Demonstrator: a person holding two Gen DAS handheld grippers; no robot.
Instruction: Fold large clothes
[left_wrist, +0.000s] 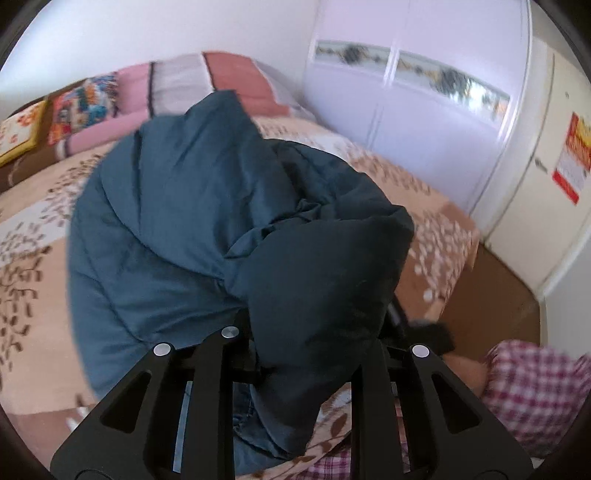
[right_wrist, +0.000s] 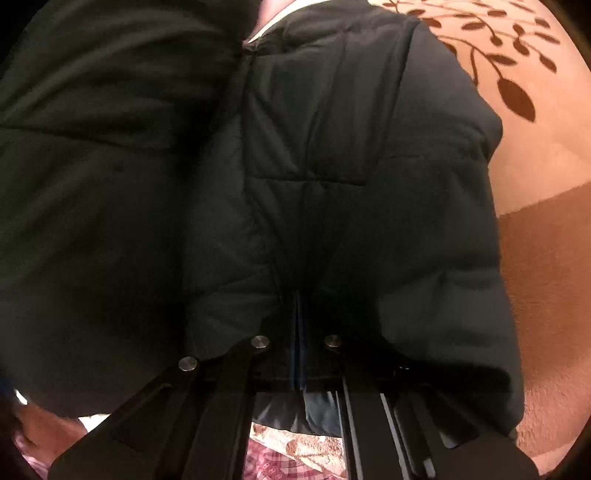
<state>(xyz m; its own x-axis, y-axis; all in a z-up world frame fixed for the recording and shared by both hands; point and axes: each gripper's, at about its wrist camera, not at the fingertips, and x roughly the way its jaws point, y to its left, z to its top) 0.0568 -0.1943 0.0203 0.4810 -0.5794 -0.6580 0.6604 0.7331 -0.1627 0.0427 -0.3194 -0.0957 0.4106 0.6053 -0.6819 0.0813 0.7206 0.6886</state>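
Note:
A large dark teal padded jacket (left_wrist: 177, 206) lies in a heap on the bed's leaf-patterned blanket (left_wrist: 33, 236). In the left wrist view a bunched, puffy part of it rises between the fingers of my left gripper (left_wrist: 310, 328), which is shut on that fabric; the fingertips are buried in it. In the right wrist view the jacket (right_wrist: 314, 147) fills almost the whole picture. My right gripper (right_wrist: 298, 317) is shut on a thin fold of it, pinched tight between the two fingers. The blanket (right_wrist: 535, 147) shows at the right.
Pillows and folded bedding (left_wrist: 85, 107) are stacked at the bed's far end. A white wardrobe (left_wrist: 406, 122) and a door with a red poster (left_wrist: 569, 158) stand beyond the bed, with brown floor (left_wrist: 491, 295) between. A person's checked garment (left_wrist: 535, 391) is close at the lower right.

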